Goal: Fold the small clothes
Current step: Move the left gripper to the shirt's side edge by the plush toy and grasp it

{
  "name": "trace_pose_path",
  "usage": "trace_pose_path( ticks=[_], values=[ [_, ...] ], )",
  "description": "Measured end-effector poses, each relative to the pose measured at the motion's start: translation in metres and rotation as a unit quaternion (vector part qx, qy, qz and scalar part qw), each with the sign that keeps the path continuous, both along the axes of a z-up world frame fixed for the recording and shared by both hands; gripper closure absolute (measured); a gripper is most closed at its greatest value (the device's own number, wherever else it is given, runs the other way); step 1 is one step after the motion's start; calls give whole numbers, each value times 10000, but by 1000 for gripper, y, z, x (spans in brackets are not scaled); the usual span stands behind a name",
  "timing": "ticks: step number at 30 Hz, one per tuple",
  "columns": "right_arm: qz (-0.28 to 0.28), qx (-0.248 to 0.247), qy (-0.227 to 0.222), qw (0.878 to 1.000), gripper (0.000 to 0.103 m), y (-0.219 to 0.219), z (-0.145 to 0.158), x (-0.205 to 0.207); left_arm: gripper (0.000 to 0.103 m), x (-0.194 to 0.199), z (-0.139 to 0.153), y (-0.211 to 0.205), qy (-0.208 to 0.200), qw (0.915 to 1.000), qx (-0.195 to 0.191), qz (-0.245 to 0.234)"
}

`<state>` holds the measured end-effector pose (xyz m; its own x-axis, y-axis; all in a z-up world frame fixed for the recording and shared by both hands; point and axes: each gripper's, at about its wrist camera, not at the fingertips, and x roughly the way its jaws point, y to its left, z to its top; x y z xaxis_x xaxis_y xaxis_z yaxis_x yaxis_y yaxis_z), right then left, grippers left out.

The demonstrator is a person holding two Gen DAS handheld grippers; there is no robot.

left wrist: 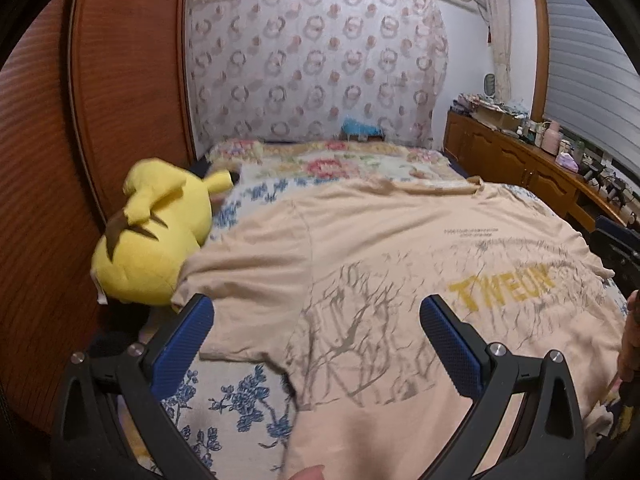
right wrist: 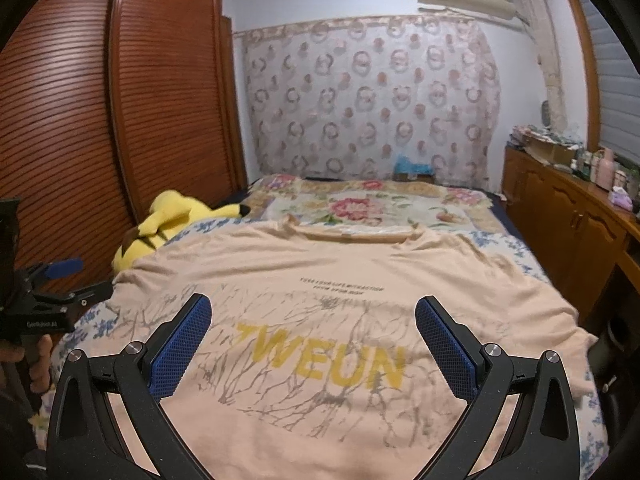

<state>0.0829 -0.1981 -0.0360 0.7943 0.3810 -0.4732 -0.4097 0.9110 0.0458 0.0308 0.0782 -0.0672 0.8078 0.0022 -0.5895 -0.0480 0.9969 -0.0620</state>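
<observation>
A beige T-shirt [left wrist: 400, 248] with a yellow "TWEUN" print and grey branch pattern lies spread flat on the bed, collar at the far end. It also shows in the right wrist view [right wrist: 340, 280]. My left gripper [left wrist: 316, 312] is open and empty, hovering above the shirt's left sleeve and side. My right gripper [right wrist: 314, 316] is open and empty above the shirt's printed middle, near its lower hem. The left gripper also appears at the left edge of the right wrist view [right wrist: 60, 280].
A yellow plush toy [left wrist: 156, 236] lies at the bed's left edge, touching the sleeve. A wooden louvred wardrobe [right wrist: 100, 112] stands on the left. A cluttered wooden cabinet [right wrist: 580, 208] runs along the right. The bed has a floral sheet [left wrist: 236, 396].
</observation>
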Motion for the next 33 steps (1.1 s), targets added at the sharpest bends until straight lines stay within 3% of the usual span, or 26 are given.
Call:
trace_pose_path(
  ticks=[14, 20, 23, 27, 30, 33],
  values=[
    [823, -516, 630, 9933, 0, 54, -45, 16, 0, 19, -36, 67, 515, 9980, 248, 254],
    [1253, -716, 716, 9869, 0, 86, -51, 20, 6, 33, -44, 91, 728, 9972, 33, 160],
    [1425, -784, 712, 9841, 0, 99, -52, 19, 18, 42, -49, 103, 849, 9963, -81, 122],
    [1537, -832, 716, 9820, 0, 106, -53, 19, 47, 52, -56, 118, 999, 9946, -191, 186],
    [1527, -823, 745, 9820, 0, 105, -54, 22, 56, 57, -57, 119, 1041, 9945, -110, 103],
    [1505, -804, 782, 9822, 0, 103, -55, 25, 71, 62, -58, 120, 1051, 9943, -155, -42]
  ],
)
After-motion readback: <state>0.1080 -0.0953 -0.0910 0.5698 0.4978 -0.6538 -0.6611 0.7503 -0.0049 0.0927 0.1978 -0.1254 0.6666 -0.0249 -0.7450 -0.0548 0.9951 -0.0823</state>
